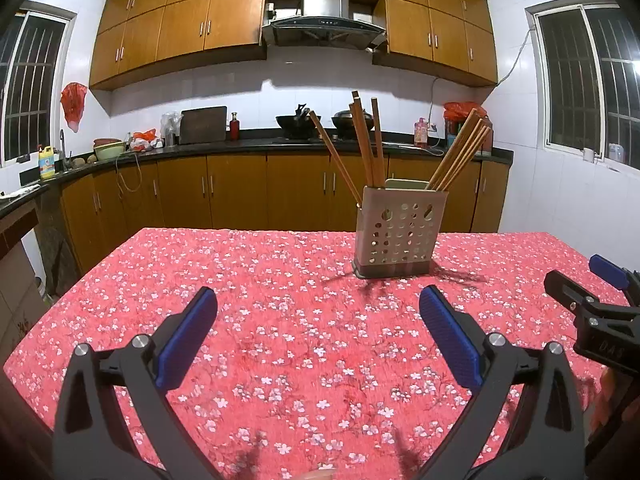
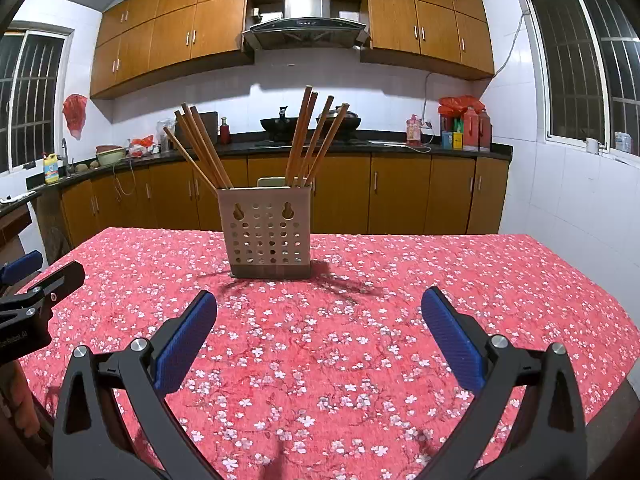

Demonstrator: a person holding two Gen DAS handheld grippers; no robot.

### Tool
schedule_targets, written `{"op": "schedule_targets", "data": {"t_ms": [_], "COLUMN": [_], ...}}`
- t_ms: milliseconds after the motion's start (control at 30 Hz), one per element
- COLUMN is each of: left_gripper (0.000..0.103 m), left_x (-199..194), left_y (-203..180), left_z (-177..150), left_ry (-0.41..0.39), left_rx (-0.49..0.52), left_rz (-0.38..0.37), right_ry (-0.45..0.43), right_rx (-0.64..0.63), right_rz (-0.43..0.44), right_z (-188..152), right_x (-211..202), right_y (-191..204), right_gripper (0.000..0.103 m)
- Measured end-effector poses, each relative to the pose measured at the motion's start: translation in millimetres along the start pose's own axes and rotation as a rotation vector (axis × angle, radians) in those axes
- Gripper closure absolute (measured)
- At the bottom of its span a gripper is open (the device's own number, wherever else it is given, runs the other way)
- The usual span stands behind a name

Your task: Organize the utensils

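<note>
A beige perforated utensil holder (image 1: pixel 400 234) (image 2: pixel 270 232) stands upright on the red floral tablecloth (image 1: pixel 280 320) (image 2: pixel 380 300). Several wooden chopsticks (image 1: pixel 362 140) (image 2: pixel 200 144) lean out of it in two bunches, a second bunch (image 1: pixel 460 156) (image 2: pixel 316 136) on the other side. My left gripper (image 1: pixel 318 304) is open and empty, hovering above the cloth, near and left of the holder. My right gripper (image 2: pixel 318 308) is open and empty, in front of the holder. The right gripper also shows at the right edge of the left wrist view (image 1: pixel 592 292); the left gripper shows at the left edge of the right wrist view (image 2: pixel 40 280).
Behind the table runs a dark kitchen counter (image 1: pixel 240 146) with woks (image 1: pixel 296 124), bottles and a cutting board (image 1: pixel 203 124), over wooden cabinets. The table's far edge (image 2: pixel 400 235) lies just behind the holder. Windows are on both side walls.
</note>
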State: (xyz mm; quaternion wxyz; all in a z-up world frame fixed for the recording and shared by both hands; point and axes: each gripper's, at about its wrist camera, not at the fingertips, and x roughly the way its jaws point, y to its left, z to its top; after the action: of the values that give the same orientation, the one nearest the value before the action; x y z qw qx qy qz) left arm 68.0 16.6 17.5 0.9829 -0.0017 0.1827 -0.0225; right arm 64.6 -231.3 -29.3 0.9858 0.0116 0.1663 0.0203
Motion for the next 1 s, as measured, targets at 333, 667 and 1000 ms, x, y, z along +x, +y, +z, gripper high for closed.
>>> {"op": "schedule_targets", "data": {"t_ms": [333, 667, 1000], "left_gripper": [0.004, 0.004, 0.004], "left_x": [1.2, 0.9, 1.0], "left_y": [0.3, -1.5, -1.4], "left_z": [-0.3, -0.7, -0.6], "left_ry": [0.006, 0.006, 0.007], "left_rx": [-0.006, -0.005, -0.006], "left_rz": [0.000, 0.001, 0.000], "right_ry": [0.004, 0.005, 0.006], "right_rx": [0.004, 0.005, 0.005], "right_rz": [-0.001, 0.000, -0.001], "right_z": [-0.2, -0.1, -0.1], "right_x": [0.1, 0.4, 0.9], "right_y": [-1.8, -1.9, -1.5], "right_gripper": [0.002, 0.002, 0.002]}}
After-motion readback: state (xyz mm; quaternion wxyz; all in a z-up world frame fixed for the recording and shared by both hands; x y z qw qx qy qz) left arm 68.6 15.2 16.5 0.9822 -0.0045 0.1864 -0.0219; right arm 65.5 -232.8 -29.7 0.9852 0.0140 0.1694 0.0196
